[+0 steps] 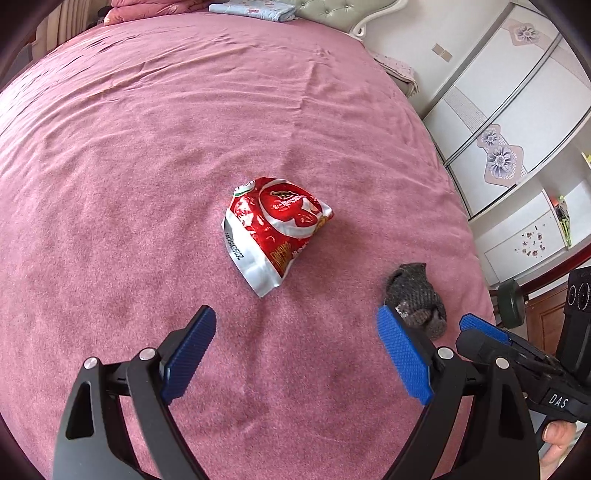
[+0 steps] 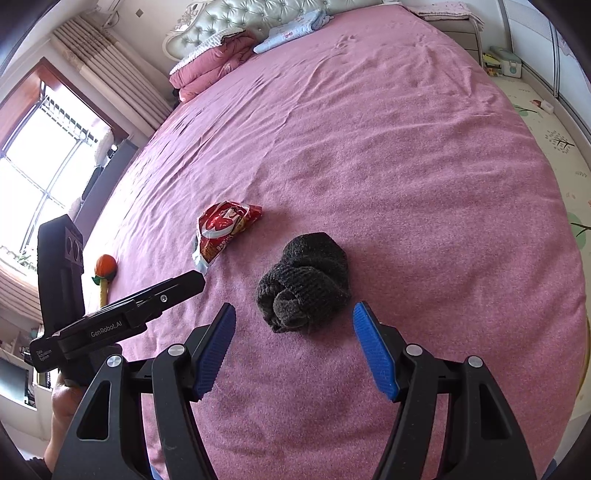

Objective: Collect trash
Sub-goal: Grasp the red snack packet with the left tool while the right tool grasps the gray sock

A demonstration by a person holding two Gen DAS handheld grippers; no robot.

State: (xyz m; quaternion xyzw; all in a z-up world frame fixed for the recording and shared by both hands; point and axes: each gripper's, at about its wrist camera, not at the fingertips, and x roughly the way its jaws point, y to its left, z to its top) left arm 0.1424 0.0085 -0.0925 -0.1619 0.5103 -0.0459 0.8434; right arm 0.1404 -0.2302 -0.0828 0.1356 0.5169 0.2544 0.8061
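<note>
Home bedroom. Big bed w/ wrinkled pink fabric sheet (image 2: 369,147), pale green button-tufted padded headboard (image 2: 236,16), folded pink quilt (image 2: 210,70) + folded light-blue blanket (image 2: 291,33) at the head end. White sliding-door wardrobe w/ purple flower panels (image 1: 498,110) beside bed, beige pleated curtain (image 2: 107,74) next to a barred window (image 2: 40,155).

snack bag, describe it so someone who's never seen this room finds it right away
Start at the big bed with the pink bedspread. Near the middle of its near end lies the crumpled snack bag, apart from the dark knitted bundle beside it. It is the only shiny red and white foil thing on the bed.
</note>
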